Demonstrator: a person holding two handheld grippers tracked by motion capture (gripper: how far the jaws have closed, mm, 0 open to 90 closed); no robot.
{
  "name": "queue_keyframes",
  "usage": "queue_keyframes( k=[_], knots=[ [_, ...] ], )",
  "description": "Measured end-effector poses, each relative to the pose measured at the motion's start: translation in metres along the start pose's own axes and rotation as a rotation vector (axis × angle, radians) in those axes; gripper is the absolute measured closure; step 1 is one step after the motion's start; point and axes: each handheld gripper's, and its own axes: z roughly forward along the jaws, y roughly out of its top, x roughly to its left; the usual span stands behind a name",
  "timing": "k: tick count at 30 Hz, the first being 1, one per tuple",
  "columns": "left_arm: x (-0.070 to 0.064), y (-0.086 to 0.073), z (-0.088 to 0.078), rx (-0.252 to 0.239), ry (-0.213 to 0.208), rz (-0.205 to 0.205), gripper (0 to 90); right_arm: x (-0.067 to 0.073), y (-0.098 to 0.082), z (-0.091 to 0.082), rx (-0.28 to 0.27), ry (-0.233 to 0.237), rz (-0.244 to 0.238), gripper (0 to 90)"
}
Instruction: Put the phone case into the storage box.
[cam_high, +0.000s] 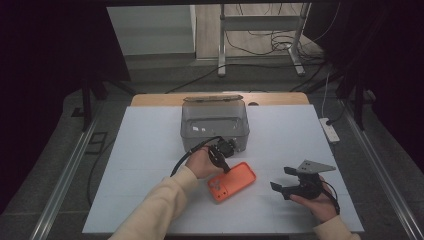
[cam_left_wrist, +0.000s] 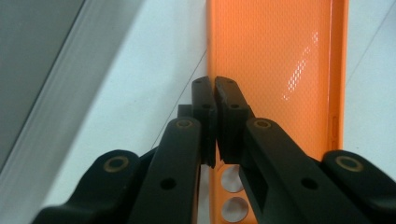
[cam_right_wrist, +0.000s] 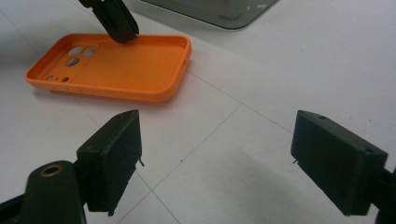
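An orange phone case lies hollow side up on the white table, camera holes toward the near end. My left gripper is shut on the case's long left rim. In the left gripper view the two jaws press together on that rim, with the case's inside stretching away beyond them. My right gripper is held low over the table to the right of the case, open and holding nothing. In the right gripper view its jaws stand wide apart, with the case farther off.
A clear plastic box with its lid tipped back stands just behind the case; its corner appears in the right gripper view. A white power strip lies off the table's right edge. Bare white table surrounds the case.
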Motion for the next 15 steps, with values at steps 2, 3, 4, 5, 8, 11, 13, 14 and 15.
queue_keyframes(
  k=[2, 3, 4, 5, 8, 11, 13, 14, 15],
  knots=[
    [0.000, -0.001, -0.003, -0.008, 0.002, 0.006, 87.5, 0.000, 0.000, 0.000, 0.005, -0.006, -0.002, 16.3],
    [-0.001, -0.001, -0.005, -0.010, 0.002, 0.006, 87.5, 0.000, 0.000, 0.000, -0.003, 0.001, 0.002, 16.3],
    [-0.001, -0.001, -0.007, -0.014, 0.004, 0.006, 87.5, 0.000, 0.000, 0.000, -0.003, 0.000, 0.002, 16.4],
    [-0.001, -0.002, -0.008, -0.018, 0.006, 0.007, 87.5, 0.000, 0.000, 0.000, -0.006, 0.002, 0.003, 16.3],
    [-0.002, -0.003, -0.012, -0.031, 0.013, 0.017, 87.5, 0.000, 0.000, 0.000, -0.003, 0.000, 0.003, 16.3],
    [-0.002, -0.005, -0.017, -0.042, 0.023, 0.023, 87.5, 0.000, 0.000, 0.000, -0.005, 0.000, 0.006, 16.3],
    [-0.002, -0.007, -0.020, -0.051, 0.030, 0.032, 87.4, 0.000, 0.000, 0.000, -0.008, 0.006, 0.011, 16.3],
    [-0.002, -0.008, -0.022, -0.054, 0.029, 0.033, 87.5, 0.000, 0.000, 0.000, -0.007, 0.007, 0.011, 16.3],
    [-0.002, -0.008, -0.023, -0.057, 0.031, 0.038, 87.5, 0.000, 0.000, 0.000, -0.007, 0.008, 0.012, 16.2]
  ],
)
